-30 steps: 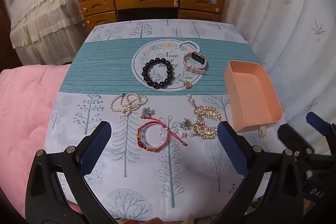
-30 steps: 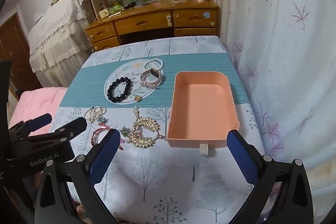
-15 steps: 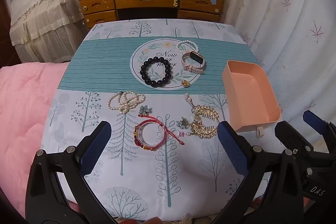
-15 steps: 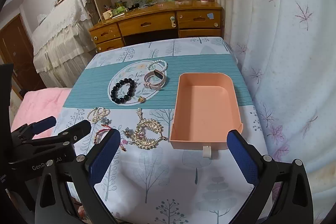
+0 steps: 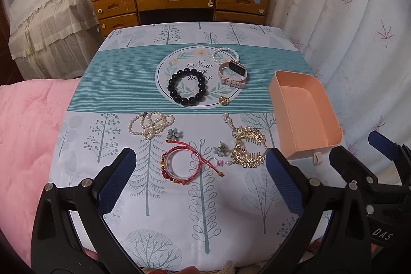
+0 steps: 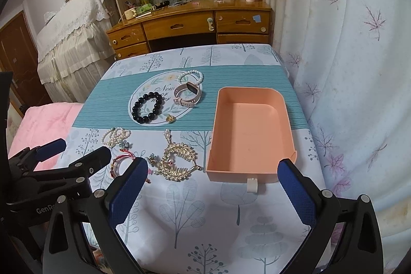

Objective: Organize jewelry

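Jewelry all on tablecloth, none boxed; task not started. Left gripper (image 5: 200,176) wide, empty; red string bracelet (image 5: 179,166) just ahead between fingers, gold hair comb (image 5: 248,145) ahead-right. Right gripper (image 6: 212,186) wide, empty; pink tray (image 6: 285,120) directly ahead, bare. Farther: pearl strand (image 5: 150,123), black bead bracelet (image 5: 187,90), watch (image 5: 232,73). Everything left to move.

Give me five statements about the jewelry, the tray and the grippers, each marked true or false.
1. The pink tray holds nothing. True.
2. The black bead bracelet lies inside the tray. False: it lies on the round printed emblem.
3. The left gripper grips the red bracelet. False: it is open, holding nothing.
4. The right gripper is open. True.
5. The pink watch lies beside the pearl bracelet. True.
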`<state>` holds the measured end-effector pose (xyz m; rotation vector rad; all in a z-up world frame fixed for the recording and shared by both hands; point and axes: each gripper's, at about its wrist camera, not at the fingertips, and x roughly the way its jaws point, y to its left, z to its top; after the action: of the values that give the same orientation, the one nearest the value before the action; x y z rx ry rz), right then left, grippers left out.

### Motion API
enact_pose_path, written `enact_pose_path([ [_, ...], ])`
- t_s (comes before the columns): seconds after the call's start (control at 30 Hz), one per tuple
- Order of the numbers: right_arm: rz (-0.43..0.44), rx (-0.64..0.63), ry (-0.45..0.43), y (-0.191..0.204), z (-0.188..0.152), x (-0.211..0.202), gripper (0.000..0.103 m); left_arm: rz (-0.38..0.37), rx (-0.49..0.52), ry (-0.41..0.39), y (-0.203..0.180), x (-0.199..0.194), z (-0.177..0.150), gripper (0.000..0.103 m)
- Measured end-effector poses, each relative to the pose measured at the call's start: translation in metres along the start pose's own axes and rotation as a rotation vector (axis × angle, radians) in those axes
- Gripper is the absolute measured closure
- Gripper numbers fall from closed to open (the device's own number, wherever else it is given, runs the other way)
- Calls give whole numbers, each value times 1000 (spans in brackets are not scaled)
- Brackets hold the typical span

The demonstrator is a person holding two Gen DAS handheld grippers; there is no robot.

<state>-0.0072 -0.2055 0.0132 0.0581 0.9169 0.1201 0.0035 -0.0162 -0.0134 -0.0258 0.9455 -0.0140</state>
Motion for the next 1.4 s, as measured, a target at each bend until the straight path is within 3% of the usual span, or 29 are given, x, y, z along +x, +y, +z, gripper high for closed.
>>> enact_pose_path([
  [1.4,34,-30,38,23,-5,18,1,-21,-45,42,20,14,-4,3],
])
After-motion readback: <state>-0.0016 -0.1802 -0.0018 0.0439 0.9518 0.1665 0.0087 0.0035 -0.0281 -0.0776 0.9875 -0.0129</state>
